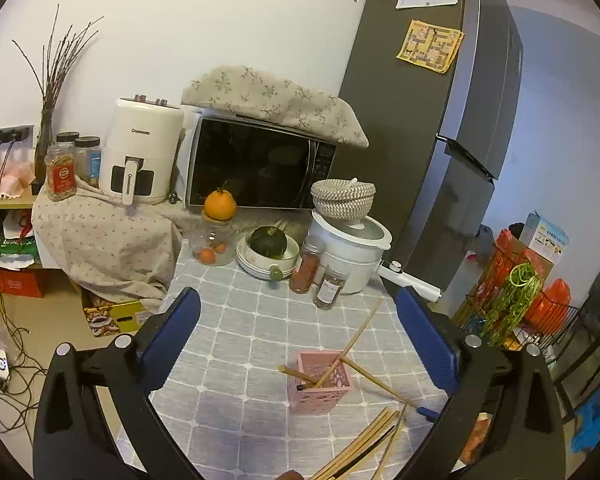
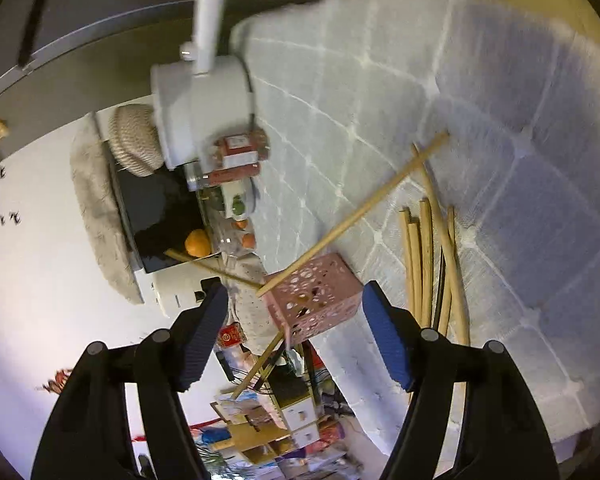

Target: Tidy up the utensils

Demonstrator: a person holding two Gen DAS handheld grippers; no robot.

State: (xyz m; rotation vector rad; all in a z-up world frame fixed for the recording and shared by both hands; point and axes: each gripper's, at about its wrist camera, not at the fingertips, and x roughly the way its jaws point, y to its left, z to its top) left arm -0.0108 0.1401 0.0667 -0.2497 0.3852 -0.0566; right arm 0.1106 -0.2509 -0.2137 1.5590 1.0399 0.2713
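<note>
Wide-spread fingers over chopsticks and a pink holder.
Left wrist view: the left gripper (image 1: 298, 334) has its blue-padded fingers wide apart above the grey checked counter (image 1: 236, 332); between them stands the pink perforated plastic holder (image 1: 320, 386) with wooden chopsticks (image 1: 356, 340) leaning out, loose ones (image 1: 364, 446) just beside. Right wrist view: the right gripper (image 2: 294, 334), fingers wide and empty, frames that holder (image 2: 316, 304); the loose chopsticks (image 2: 428, 264) lie beside it.

This is a home kitchen: a microwave (image 1: 260, 168), a tall fridge (image 1: 432, 120) and a rice cooker (image 1: 352, 256) stand here.
</note>
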